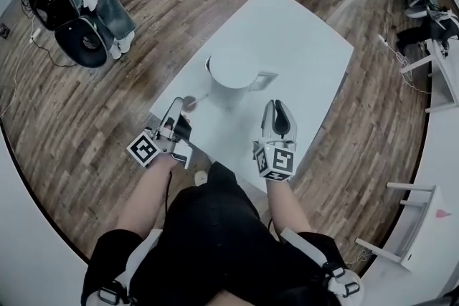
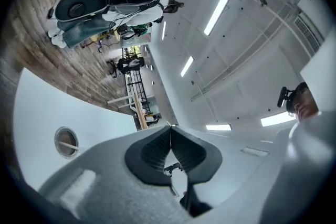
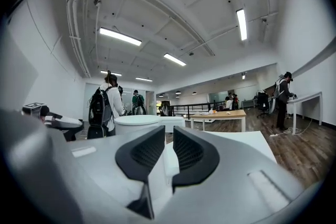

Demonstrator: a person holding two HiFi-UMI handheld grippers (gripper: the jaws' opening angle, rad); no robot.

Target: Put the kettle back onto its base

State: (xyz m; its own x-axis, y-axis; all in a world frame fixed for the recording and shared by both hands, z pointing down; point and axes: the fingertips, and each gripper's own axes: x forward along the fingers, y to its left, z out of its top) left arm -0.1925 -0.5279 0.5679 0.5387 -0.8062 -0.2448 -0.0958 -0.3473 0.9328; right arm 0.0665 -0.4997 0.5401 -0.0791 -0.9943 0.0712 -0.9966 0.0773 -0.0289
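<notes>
- floor: wood planks; runs round the table on every side in the head view.
- table: white, set slantwise across the planks; shows bare top along all its edges, widest to the right of the kettle and beyond it.
- kettle: white, stands upright about mid-table, well in from every edge; points its handle to the right; appears straight ahead past the jaws in the right gripper view. Cannot tell whether a base lies under it.
- right gripper: hovers over the near part of the table, aimed at the kettle, near it but apart, with bare top between; holds its jaws a narrow gap apart, with nothing between the pads and nothing touched.
- left gripper: hangs over the table's near-left edge, apart from the kettle; has its jaws pressed together tip to tip, empty.
- cubes: sit at the back end of each gripper, close to the hands; carry black-and-white square markers as their only print.
- ring: small, round, brownish inside; lies on the tabletop just beside the left gripper's tip, left of the kettle and apart from it. Too small to tell what it is.
</notes>
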